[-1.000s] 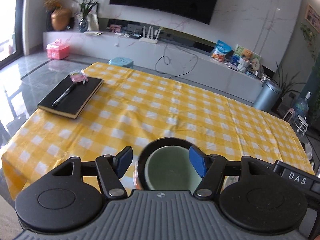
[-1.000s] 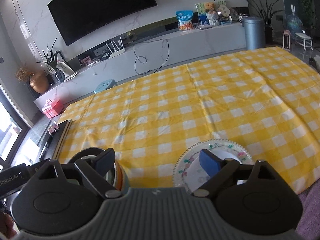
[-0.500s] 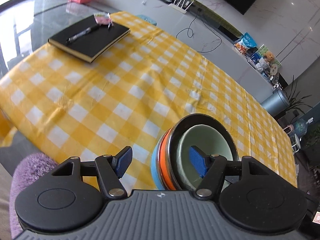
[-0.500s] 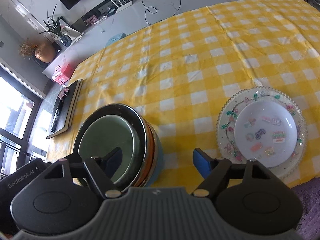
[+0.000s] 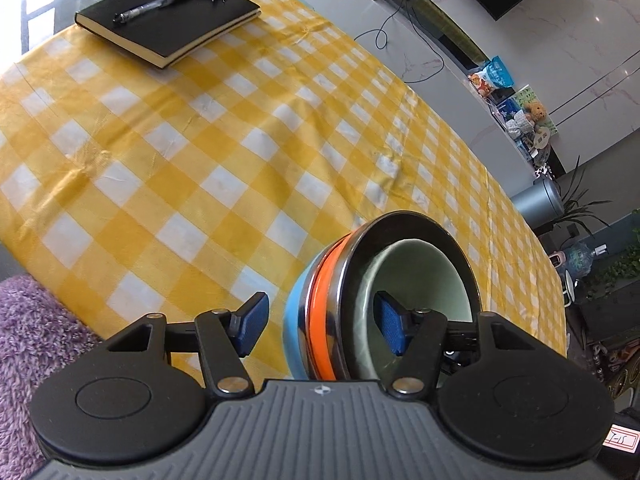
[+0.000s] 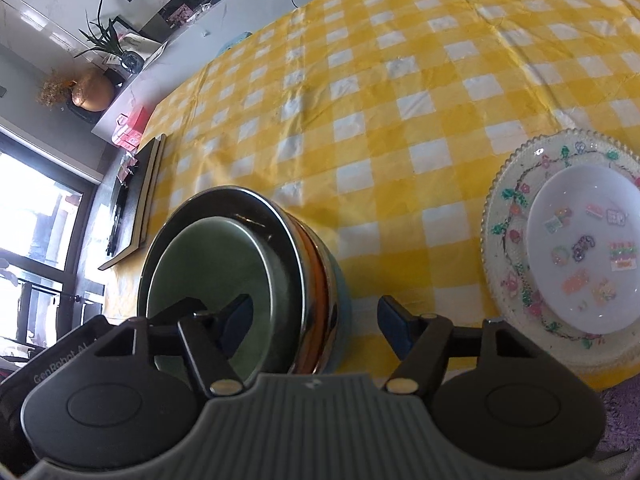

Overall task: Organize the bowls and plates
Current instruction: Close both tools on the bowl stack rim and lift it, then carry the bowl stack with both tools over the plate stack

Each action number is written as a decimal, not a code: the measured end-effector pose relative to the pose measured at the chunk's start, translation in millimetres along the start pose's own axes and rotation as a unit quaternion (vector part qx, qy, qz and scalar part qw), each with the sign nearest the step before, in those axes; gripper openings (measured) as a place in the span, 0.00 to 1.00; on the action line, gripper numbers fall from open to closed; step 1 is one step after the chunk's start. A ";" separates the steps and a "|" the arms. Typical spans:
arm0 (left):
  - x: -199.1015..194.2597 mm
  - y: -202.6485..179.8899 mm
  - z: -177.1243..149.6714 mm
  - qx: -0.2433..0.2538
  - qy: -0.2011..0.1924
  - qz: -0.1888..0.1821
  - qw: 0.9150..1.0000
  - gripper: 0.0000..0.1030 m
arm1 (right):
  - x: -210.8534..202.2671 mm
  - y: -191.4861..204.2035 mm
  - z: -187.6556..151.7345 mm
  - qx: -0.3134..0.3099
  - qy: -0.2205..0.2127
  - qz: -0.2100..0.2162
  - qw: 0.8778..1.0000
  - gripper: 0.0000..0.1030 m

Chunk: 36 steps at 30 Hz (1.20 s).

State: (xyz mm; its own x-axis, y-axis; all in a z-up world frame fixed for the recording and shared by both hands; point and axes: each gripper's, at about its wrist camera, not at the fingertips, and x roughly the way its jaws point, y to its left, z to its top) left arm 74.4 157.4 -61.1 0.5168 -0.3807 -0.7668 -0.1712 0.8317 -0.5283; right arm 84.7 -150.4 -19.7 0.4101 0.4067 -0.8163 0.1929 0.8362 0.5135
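Your left gripper (image 5: pixel 320 322) straddles the near wall of the stack of bowls (image 5: pixel 380 300): one blue pad sits inside the pale green bowl (image 5: pixel 424 276), the other outside, clear of the light blue bowl (image 5: pixel 294 312) at the bottom. Its jaws are closing, with the stacked rims between them, and the outer pad is not yet pressing.

Your right gripper (image 6: pixel 316 320) takes the same stack (image 6: pixel 240 276) from the other side, one pad inside the green bowl, the other outside over the cloth. Those jaws are closing too, with the wall between them and a gap at the outer pad.

The stack stands near the front edge of the desk (image 5: pixel 200 140), on the yellow checked cloth; a dark metal bowl (image 5: pixel 416 222) and an orange one (image 5: pixel 320 300) are nested between green and blue.

Beside it, well apart, lies the flowered plate (image 6: pixel 508 240) with a white dish (image 6: pixel 584 248) on it.

At the far corner rests a black notebook (image 5: pixel 168 30) with a pen (image 5: pixel 156 4) on top.
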 end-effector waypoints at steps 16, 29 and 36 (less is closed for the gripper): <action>19.0 1.2 4.5 -0.015 0.036 -0.001 0.999 0.53 | 15.8 -9.4 4.7 0.017 0.019 0.032 0.999 0.55; 18.1 1.8 5.6 -0.019 0.040 -0.002 0.999 0.52 | 14.8 -14.7 5.4 0.035 0.024 0.047 0.998 0.49; 17.1 2.3 2.5 -0.017 0.035 -0.005 0.999 0.50 | 11.6 -17.8 3.1 0.039 0.009 0.052 0.998 0.46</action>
State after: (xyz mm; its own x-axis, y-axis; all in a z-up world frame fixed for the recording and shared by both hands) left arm 84.9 153.8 -74.5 0.4586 -0.4179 -0.7842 -0.1942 0.8140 -0.5474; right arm 88.8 -161.7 -37.5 0.4154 0.4962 -0.7624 0.2192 0.7588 0.6133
